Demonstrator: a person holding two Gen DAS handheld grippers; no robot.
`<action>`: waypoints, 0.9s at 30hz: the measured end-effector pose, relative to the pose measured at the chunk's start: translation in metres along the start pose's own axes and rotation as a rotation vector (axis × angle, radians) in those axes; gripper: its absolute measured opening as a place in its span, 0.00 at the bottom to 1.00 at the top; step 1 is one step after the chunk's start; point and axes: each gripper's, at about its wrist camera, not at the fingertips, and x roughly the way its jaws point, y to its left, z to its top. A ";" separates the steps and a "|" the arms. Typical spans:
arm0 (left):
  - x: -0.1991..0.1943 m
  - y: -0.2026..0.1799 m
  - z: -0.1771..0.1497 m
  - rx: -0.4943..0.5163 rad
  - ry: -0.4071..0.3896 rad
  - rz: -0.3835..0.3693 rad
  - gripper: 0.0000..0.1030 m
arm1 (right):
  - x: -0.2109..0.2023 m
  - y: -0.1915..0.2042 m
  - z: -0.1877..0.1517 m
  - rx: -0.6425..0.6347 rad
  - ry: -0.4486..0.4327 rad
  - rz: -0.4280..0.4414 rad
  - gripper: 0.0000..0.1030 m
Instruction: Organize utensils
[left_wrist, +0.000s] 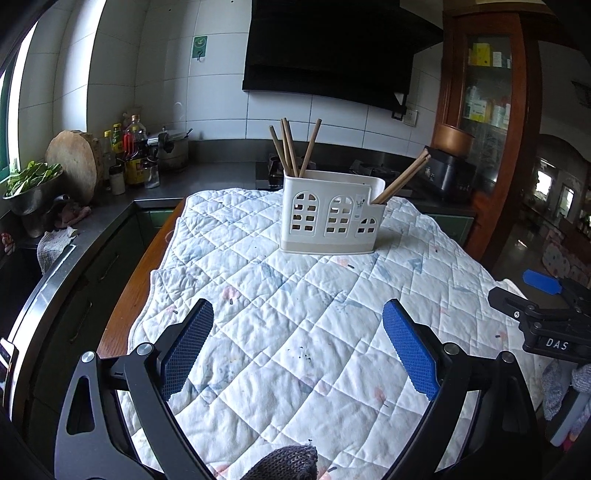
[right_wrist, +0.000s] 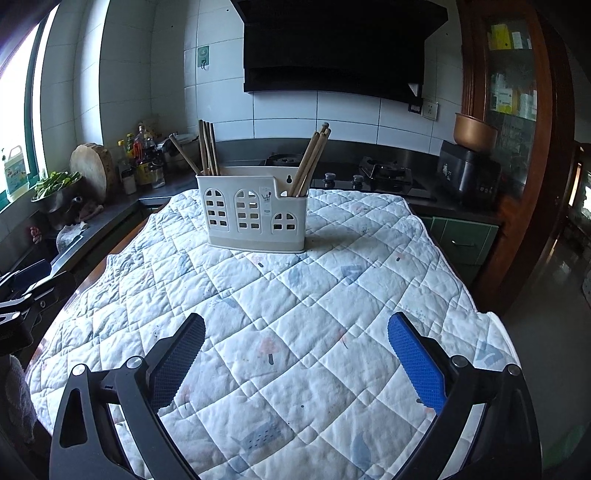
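Observation:
A white plastic utensil holder (left_wrist: 328, 221) with window-shaped cutouts stands upright on a quilted white cloth (left_wrist: 295, 314), also in the right wrist view (right_wrist: 255, 218). Several wooden chopsticks (left_wrist: 291, 149) stand in its left compartment (right_wrist: 207, 149). More chopsticks (left_wrist: 402, 179) lean out of its right compartment (right_wrist: 310, 162). My left gripper (left_wrist: 297, 347) is open and empty, low over the near cloth. My right gripper (right_wrist: 295, 360) is open and empty, also over the near cloth. The right gripper shows at the right edge of the left wrist view (left_wrist: 546, 314).
The cloth (right_wrist: 295, 314) covers a wooden table. A dark counter (left_wrist: 207, 177) behind holds bottles (left_wrist: 135, 151), a round cutting board (left_wrist: 74, 164), a bowl of greens (left_wrist: 31, 188) and a gas hob (right_wrist: 384, 175). A wooden cabinet (right_wrist: 513, 110) stands right.

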 end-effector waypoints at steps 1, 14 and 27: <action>0.000 -0.001 0.000 0.003 0.000 -0.002 0.90 | 0.000 0.000 -0.001 0.000 0.001 0.000 0.93; 0.004 -0.004 -0.005 0.006 0.023 -0.013 0.90 | 0.005 0.002 -0.003 -0.001 0.015 0.010 0.93; 0.008 -0.007 -0.008 0.010 0.035 -0.017 0.90 | 0.009 0.004 -0.007 -0.003 0.023 0.016 0.93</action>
